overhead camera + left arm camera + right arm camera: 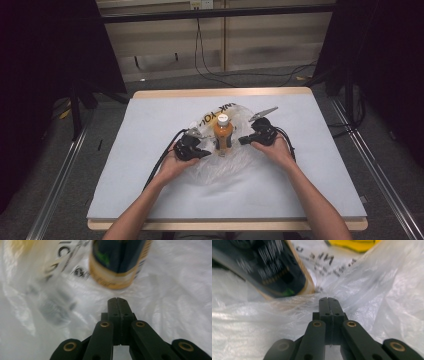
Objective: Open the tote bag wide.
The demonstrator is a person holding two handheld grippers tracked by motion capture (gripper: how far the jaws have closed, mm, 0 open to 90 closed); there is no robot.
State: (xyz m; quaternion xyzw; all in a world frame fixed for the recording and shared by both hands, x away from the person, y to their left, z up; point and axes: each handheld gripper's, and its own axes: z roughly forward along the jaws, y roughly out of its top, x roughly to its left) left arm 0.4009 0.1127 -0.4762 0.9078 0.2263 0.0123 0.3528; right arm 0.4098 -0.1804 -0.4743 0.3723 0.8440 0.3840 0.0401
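1. The left claw [206, 154] sits low on the plastic bag [220, 167], just left of the orange drink bottle [223, 134]. The person's left hand [175, 162] wraps it from behind, the forearm slanting up from the bottom edge of the high view. In the left gripper view its jaws are pressed together with nothing between them, the tips pointing at the bottle's base and lying over the bag film.
2. The bottle stands upright on the middle of the bag, white cap up, between the two claws and near the centre of the tabletop [150, 120].
3. The right claw [242, 141] points in at the bottle from the right, held by the right hand [275, 147]. Its jaws are also pressed together; in the right gripper view a fold of bag film lies across their tips, and whether it is pinched I cannot tell.
4. Hard to make out: the black print on the bag is partly crumpled. In both gripper views the bottle is blurred and cut off at the top edge, its dark label unreadable. The bag's outline fades into the pale tabletop.
5. Room: the bag takes up the centre; the tabletop lies bare to left, right and front, its edges well apart from both hands. Black cables [162, 160] trail back along each wrist.
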